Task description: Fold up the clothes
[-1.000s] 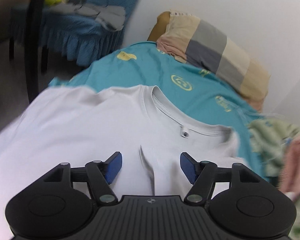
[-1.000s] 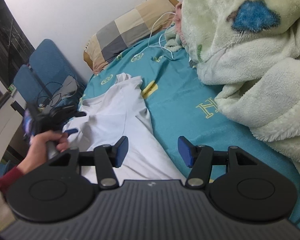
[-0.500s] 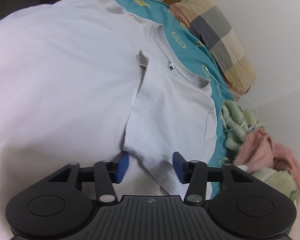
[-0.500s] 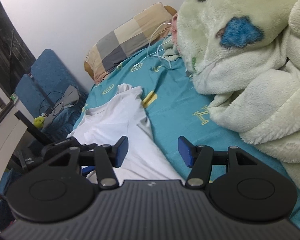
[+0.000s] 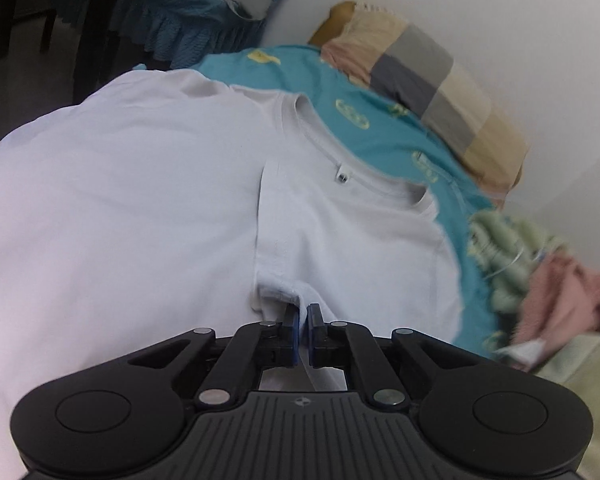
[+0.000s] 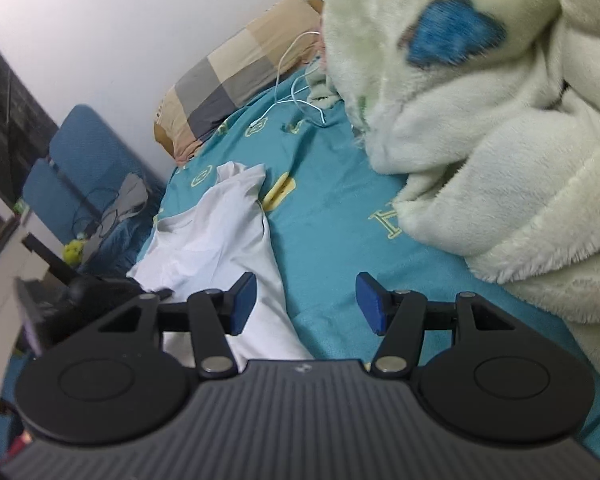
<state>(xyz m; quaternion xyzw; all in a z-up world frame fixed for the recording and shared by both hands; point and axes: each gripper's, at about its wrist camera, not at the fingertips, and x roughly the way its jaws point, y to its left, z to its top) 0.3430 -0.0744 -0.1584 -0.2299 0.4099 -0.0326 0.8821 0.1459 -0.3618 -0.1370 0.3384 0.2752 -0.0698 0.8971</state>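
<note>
In your left wrist view, the white cotton T-shirt lies spread on the teal bedsheet with yellow motifs, its collar pointing away from you toward the checked beige-and-grey pillow at the wall, so its long axis runs from your gripper up to the neckline. Your left gripper has just been closing and now pinches a folded edge of the shirt's fabric between its blue pads, near the sleeve laid over the chest. A pale green and pink fleece bundle sits at the right.

In your right wrist view, the same shirt stretches diagonally on the sheet, one sleeve tip pointing toward the pillow. Your right gripper hangs with its jaws apart and nothing between them, above the shirt's edge and bare sheet. A thick pale green plush blanket with a blue patch is heaped on the right, and a thin white cable trails near the pillow.
</note>
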